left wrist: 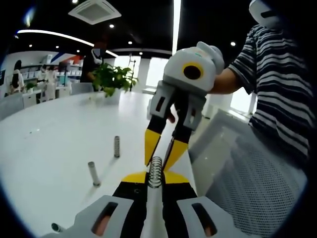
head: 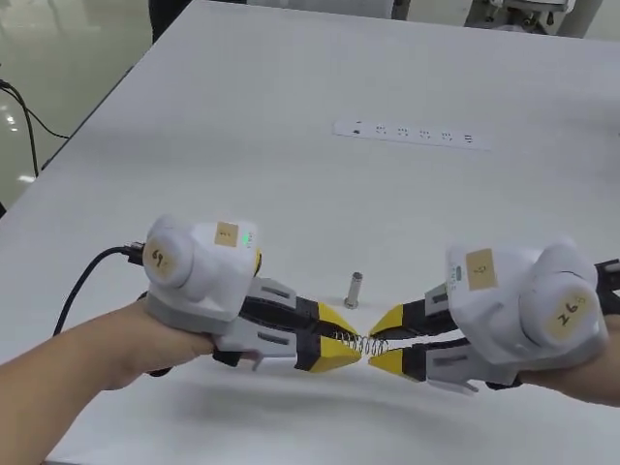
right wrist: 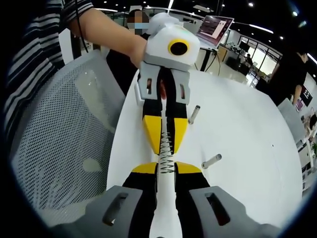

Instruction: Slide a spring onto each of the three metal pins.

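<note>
My left gripper [head: 341, 347], rounded white housing, black frame, yellow tips, tan hand-marked sticker [head: 160, 260], black cable [head: 82, 286] at its rear, my right gripper [head: 385, 342] its twin, black-and-white striped short sleeve [left wrist: 277, 74].

You're pinching the near end of the spring [right wrist: 166, 157] between the jaws of the right gripper [right wrist: 166, 169]. The left gripper [right wrist: 167, 148] is facing yours head-on, clamping the far end. The near pin [right wrist: 211, 161] and the far pin [right wrist: 194, 114] are sitting on the white table [right wrist: 242, 144], right of the spring and apart from it.
</note>
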Available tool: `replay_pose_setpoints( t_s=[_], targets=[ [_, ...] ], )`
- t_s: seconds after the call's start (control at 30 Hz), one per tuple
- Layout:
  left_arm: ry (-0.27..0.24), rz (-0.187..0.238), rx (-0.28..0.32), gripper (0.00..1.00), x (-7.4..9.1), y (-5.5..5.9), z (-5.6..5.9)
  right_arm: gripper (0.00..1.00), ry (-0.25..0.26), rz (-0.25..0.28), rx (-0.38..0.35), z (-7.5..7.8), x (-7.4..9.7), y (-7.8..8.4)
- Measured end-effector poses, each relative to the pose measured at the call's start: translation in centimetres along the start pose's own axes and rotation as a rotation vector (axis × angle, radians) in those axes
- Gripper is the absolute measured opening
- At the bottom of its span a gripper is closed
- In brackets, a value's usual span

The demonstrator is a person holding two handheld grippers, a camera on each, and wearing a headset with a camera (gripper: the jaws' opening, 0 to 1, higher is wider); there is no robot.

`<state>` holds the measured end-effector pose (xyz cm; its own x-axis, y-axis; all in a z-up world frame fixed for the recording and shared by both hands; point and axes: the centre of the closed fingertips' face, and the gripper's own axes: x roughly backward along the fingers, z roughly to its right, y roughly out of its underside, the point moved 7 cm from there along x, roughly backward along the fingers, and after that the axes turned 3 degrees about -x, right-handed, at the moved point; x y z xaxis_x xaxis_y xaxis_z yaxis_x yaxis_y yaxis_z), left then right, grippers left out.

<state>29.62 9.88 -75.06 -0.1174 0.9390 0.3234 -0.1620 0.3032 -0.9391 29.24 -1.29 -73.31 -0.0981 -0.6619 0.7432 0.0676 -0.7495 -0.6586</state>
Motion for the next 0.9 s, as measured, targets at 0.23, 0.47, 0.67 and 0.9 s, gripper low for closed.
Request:
replay_pose_setpoints(
  t_s=[0.23,0.47,0.67,0.9],
  targets=[
    [0.006,-0.003,-0.001,0.02,0.0,0.05,0.13,0.08,0.004,-0.005,0.001,-0.08,0.04,0.51],
    [0.011,-0.01,-0.004,0.02,-0.15,0.15,0.19,0.07,-0.004,0.002,0.01,-0.19,0.11,0.74],
    [0.009,-0.001,-0.002,0.02,-0.17,0.12,-0.04,0.07,0.008,0.008,0.034,0.02,0.43,0.53],
    [0.017,-0.002,-0.003,0.02,-0.22,0.31,-0.2,0.07,0.004,0.012,0.056,0.15,0.78,0.23]
  ],
)
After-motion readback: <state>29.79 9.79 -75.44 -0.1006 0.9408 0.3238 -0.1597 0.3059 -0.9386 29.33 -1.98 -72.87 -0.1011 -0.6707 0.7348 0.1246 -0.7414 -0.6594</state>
